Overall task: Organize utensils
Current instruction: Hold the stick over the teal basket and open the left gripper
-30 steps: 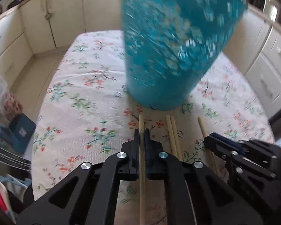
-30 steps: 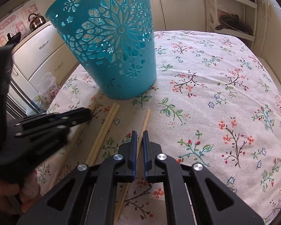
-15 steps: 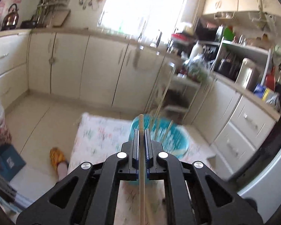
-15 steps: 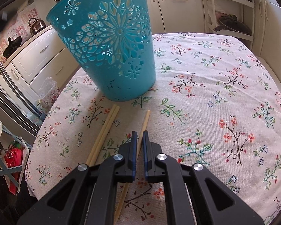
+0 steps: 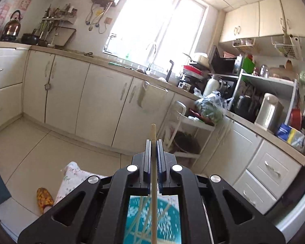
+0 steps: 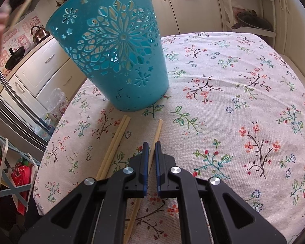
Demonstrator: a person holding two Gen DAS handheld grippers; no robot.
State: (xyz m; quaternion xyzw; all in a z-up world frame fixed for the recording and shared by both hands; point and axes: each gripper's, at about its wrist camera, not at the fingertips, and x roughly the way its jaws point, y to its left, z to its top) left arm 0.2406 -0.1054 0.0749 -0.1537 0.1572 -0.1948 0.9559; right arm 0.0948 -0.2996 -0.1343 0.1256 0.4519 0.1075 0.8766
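Left wrist alone shows the left claw (image 5: 153, 142) clamping a chopstick (image 5: 153, 134).

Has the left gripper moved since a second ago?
Yes. The left gripper, shut on a chopstick, rose from the tablecloth: the teal basket that towered ahead now lies below it.

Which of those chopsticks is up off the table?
The chopstick clamped in the left gripper; the other three lie flat on the tablecloth.
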